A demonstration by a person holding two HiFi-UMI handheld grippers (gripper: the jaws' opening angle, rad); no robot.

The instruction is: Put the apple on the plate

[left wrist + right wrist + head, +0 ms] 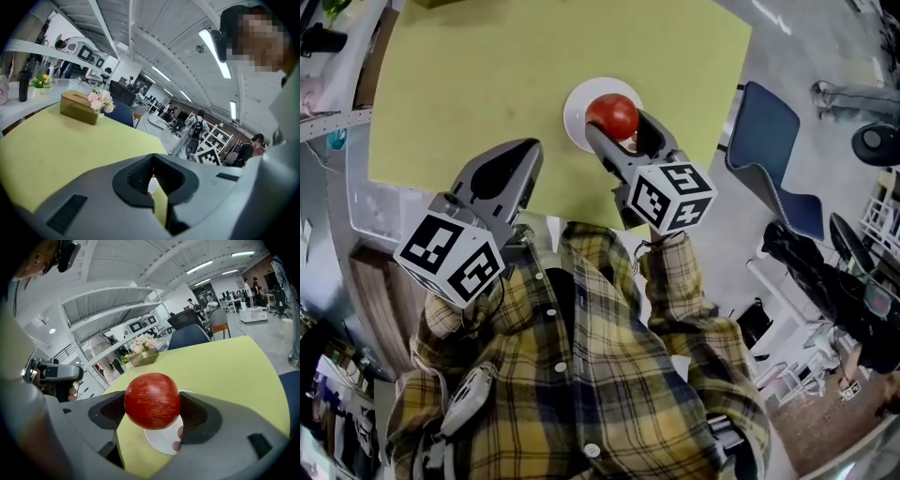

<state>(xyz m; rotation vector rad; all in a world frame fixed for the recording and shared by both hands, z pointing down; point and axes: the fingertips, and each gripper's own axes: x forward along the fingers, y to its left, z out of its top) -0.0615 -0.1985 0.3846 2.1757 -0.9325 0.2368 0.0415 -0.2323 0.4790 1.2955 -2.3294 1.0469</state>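
Checked yellow-and-dark shirt (pixel 609 375) fills the bottom of the head view, and both sleeves reach forward toward a yellow-green table (pixel 487 75). A small round white plate (pixel 577 108) lies on the table close to its near edge, somewhat toward the right side. Nothing rests flat on the plate's bare left part. The red apple (pixel 612 114) sits over the plate's right portion, clamped in the right gripper (pixel 623 131). That gripper's jaws are spread to the apple's width, with one ribbed pad pressing each side of the fruit. In the right gripper view the white disc shows beneath and beyond the apple, but whether the fruit's underside touches the plate cannot be told. The left gripper (pixel 523 150) hangs over the table's near edge, to the left of the plate and apart from it. Its jaws are drawn together at the tips and nothing is between them; through the narrow wedge between its pads a sliver of table and white plate shows. At the table's far edge stands a brown box (pixel 78 107) with pale pink flowers (pixel 101 101) just beside it — well apart from the plate. A blue chair (pixel 769 141) stands off the table's right edge.
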